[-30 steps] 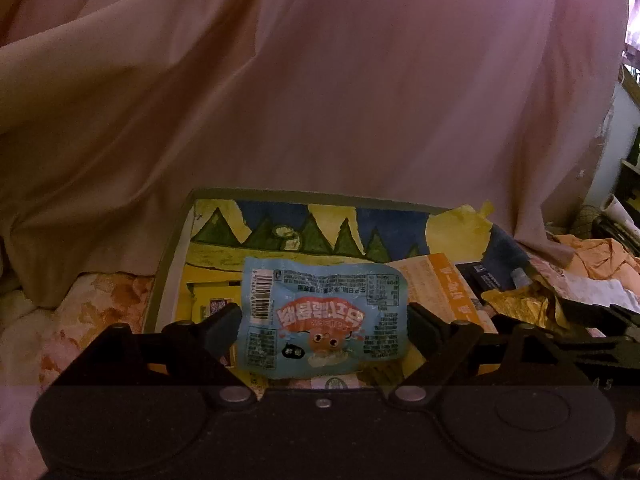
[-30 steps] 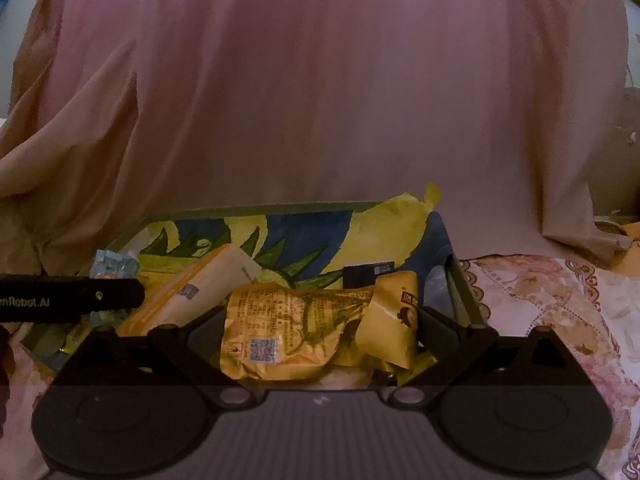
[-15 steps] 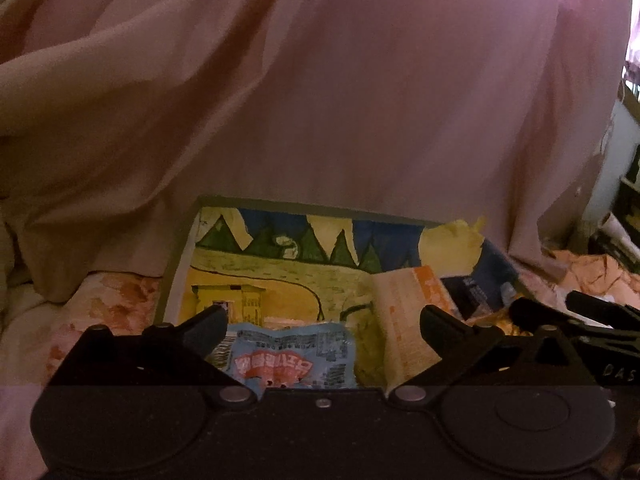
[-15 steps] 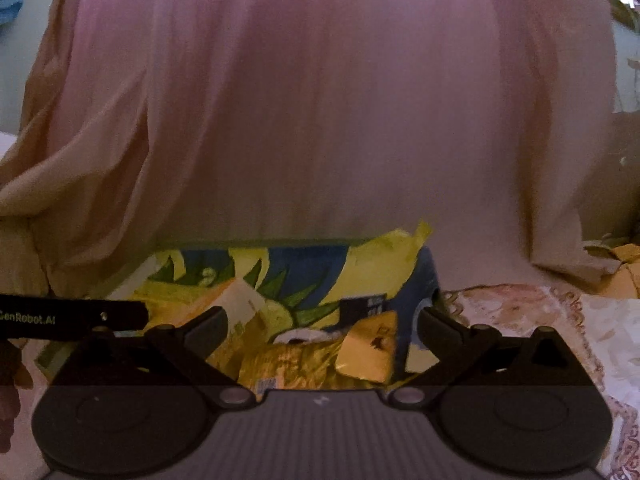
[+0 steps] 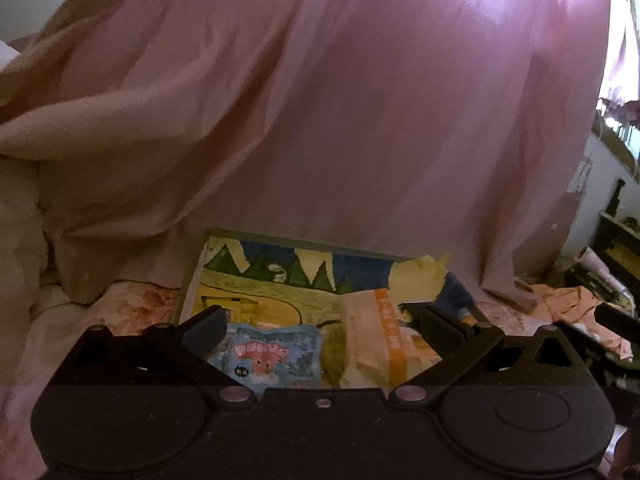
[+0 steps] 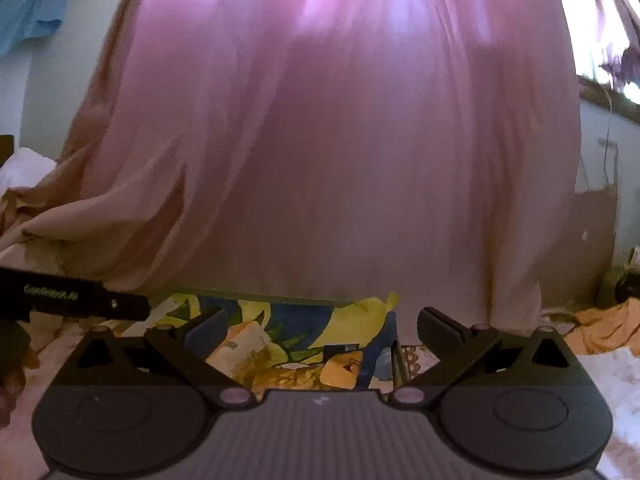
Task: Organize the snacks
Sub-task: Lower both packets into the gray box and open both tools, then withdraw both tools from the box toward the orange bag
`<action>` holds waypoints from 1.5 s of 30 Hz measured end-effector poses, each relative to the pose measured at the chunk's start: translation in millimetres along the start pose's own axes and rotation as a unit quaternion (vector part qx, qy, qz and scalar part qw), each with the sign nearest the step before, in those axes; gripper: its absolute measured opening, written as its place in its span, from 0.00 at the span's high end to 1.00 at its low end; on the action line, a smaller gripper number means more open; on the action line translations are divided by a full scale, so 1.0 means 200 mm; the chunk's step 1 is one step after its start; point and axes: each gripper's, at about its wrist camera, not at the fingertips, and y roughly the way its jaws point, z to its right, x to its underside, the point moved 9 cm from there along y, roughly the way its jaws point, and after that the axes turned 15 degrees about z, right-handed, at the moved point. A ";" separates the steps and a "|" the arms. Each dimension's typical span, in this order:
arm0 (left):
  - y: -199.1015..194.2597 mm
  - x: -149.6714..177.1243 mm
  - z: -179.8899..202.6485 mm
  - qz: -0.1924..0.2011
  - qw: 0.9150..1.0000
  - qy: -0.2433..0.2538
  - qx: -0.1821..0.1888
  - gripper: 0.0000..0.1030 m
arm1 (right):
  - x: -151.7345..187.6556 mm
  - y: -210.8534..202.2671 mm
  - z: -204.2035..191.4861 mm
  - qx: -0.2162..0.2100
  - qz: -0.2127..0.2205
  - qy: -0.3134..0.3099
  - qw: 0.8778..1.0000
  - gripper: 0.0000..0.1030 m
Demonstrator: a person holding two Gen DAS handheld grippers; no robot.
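Both grippers are standing wide apart, holding nothing — left gripper, right gripper. Blue packet and gold packet are lying inside the box. Placing step looks done; next calls for seeking loose snacks.

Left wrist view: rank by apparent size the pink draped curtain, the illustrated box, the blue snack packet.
1. pink draped curtain
2. illustrated box, partly hidden
3. blue snack packet, partly hidden by the gripper, so unsure.

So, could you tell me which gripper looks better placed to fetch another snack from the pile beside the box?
Probably the right gripper: it is open and empty, and the loose wrappers lie on its side of the box.
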 end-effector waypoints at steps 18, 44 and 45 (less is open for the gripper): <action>-0.43 0.18 0.11 0.019 1.000 0.009 0.023 0.01 | 0.08 -0.53 -0.11 -0.016 -0.009 -0.045 0.999 0.00; -0.69 0.65 0.08 -0.079 0.996 0.029 0.015 0.01 | 0.55 -0.76 -0.09 0.016 -0.220 -0.043 0.974 0.00; -0.69 0.65 0.08 -0.082 0.996 0.032 0.014 0.01 | 0.55 -0.76 -0.09 0.015 -0.221 -0.044 0.974 0.00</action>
